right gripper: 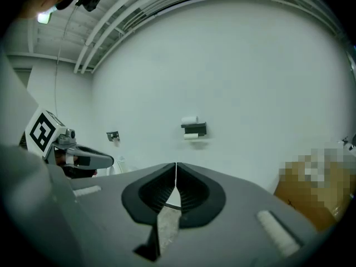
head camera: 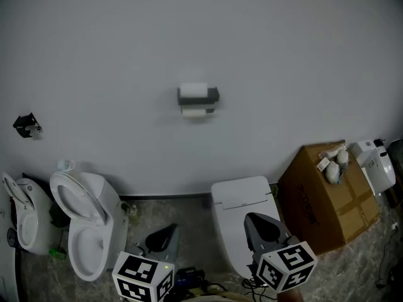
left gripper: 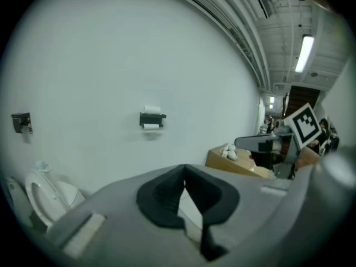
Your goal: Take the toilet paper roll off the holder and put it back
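- Far left on the wall: small black bracket (head camera: 25,126). Head view and both gripper views catch it.
- Below it: two open toilets (head camera: 85,231) side by side. Head view shows both bowls; my left gripper view only clips one seat.
- Left gripper (left gripper: 184,170): jaws together, nothing between them. Held low, well short of the wall.
- Toilet paper roll (head camera: 193,90): lies on top of the dark holder (head camera: 212,95), mid-wall, with more white paper under the shelf. Neither gripper is near it.
- Closed white toilet (head camera: 242,205) under the holder; clear only in head view.
- Right gripper (right gripper: 176,167): jaws together, empty, level with the left one.
- Cardboard box (head camera: 327,200) at right with small white items on top; its right gripper view patch is mosaicked.
- Only the left gripper view shows the ceiling light (left gripper: 305,53) and a doorway beyond.
- Each gripper view catches the other gripper's marker cube.
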The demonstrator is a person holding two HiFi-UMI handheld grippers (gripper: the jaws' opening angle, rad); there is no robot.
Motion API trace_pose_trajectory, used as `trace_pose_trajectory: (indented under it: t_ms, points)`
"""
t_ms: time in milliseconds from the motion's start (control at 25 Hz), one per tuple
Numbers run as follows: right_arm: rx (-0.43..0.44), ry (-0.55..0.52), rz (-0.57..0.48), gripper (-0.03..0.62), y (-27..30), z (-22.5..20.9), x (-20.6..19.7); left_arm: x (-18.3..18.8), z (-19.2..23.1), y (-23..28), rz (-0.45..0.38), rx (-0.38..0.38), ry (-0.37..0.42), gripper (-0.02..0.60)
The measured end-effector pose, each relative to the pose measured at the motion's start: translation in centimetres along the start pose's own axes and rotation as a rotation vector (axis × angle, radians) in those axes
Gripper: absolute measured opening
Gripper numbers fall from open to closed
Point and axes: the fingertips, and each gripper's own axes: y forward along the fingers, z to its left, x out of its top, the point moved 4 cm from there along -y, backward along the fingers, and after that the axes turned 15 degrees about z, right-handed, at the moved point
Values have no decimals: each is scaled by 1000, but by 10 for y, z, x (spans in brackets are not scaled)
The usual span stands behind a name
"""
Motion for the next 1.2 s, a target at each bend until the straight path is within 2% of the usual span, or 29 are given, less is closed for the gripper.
trace_pose_trajectory:
  t_ms: [40, 80, 120, 160, 280, 480, 960, 1200]
  points:
    - [-4, -8, 4, 5, 1, 1, 0, 0, 0, 0, -1, -5, 2, 0]
    - [-2, -16, 9, 8, 2, 3, 1, 1, 0, 1, -2, -16, 5, 77]
    - [3, -23, 12, 12, 3, 5, 1, 2, 0, 1, -4, -26, 8, 113]
    - [12, -25, 12, 36, 4, 7, 1, 3, 1, 1, -8, -32, 9, 118]
    - [35, -12, 0, 84, 6, 12, 2, 5, 4, -2, -24, -41, -7, 120]
    - [4, -7, -26, 84, 6, 16, 3, 6, 14, -7, -43, -54, -25, 112]
    - [-30, 12, -56, 84, 6, 39, -2, -5, 35, -20, -64, -57, 26, 109]
    - [-19, 1, -67, 84, 12, 46, 1, -7, 40, -25, -55, -81, -1, 109]
